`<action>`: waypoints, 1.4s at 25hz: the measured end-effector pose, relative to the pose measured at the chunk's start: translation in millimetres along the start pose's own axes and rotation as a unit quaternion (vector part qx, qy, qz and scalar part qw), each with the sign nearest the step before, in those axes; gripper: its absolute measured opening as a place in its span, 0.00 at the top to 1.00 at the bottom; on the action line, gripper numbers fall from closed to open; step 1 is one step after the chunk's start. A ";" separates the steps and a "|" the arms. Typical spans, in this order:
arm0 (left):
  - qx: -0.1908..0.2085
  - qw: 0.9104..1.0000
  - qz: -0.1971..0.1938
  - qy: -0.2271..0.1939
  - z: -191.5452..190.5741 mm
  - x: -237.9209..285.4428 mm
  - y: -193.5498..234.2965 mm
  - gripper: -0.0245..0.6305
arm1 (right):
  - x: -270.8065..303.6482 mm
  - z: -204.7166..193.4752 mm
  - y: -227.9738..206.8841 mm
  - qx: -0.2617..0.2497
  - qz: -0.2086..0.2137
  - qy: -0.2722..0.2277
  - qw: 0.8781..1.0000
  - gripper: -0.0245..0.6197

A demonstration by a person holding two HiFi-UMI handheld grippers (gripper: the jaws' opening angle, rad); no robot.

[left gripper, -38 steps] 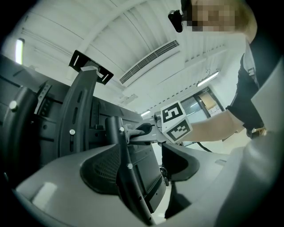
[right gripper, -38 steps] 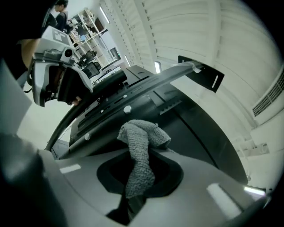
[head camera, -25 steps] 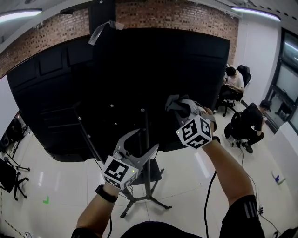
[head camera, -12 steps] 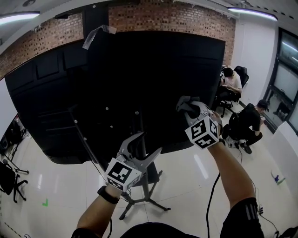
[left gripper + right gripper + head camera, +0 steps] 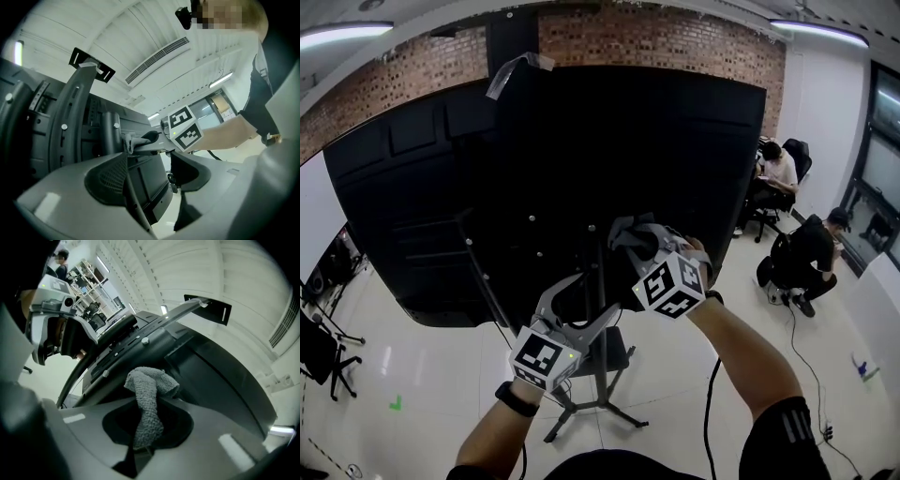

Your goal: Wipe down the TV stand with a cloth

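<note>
Cloth [image 5: 147, 404] clamped in right gripper [image 5: 636, 242] jaws, at TV stand [image 5: 600, 361], left gripper [image 5: 589, 296] jaws apart

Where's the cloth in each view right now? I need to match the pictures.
Head view: cloth just above centre, at the right gripper's tip.
Left gripper view: cloth left of centre, a small grey wad.
Right gripper view: cloth at centre, pinched in the jaws.
Shared landmark: the black TV back.
</note>
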State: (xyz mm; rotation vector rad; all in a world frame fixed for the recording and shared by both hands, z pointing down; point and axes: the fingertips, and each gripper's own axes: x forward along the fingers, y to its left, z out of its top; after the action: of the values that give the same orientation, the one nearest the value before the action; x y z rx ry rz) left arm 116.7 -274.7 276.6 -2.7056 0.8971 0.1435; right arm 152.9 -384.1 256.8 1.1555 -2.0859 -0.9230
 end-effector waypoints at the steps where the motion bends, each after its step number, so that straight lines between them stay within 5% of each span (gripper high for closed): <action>1: -0.003 1.000 0.004 0.003 -2.7 -3.1 2.9 0.48 | 5.0 2.3 3.8 0.001 0.005 -0.001 1.000 0.90; 9: -0.016 1.000 0.007 0.015 -15.7 -9.6 6.0 0.48 | 14.5 -0.1 9.6 -0.001 0.012 -0.004 1.000 0.90; 26: -0.017 1.000 -0.026 0.003 -15.4 37.8 -26.9 0.48 | -32.1 -100.4 -43.0 0.031 -0.029 0.072 0.997 0.90; 35: -0.019 1.000 -0.021 0.007 -13.6 45.4 -36.9 0.48 | -42.9 -115.1 -54.3 0.051 -0.039 0.071 0.995 0.90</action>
State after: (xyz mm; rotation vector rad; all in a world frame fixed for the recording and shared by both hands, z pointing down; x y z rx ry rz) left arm 175.2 -276.5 290.1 -2.7621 0.8493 0.1357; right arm 284.8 -400.9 276.0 1.3238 -2.0049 -0.7522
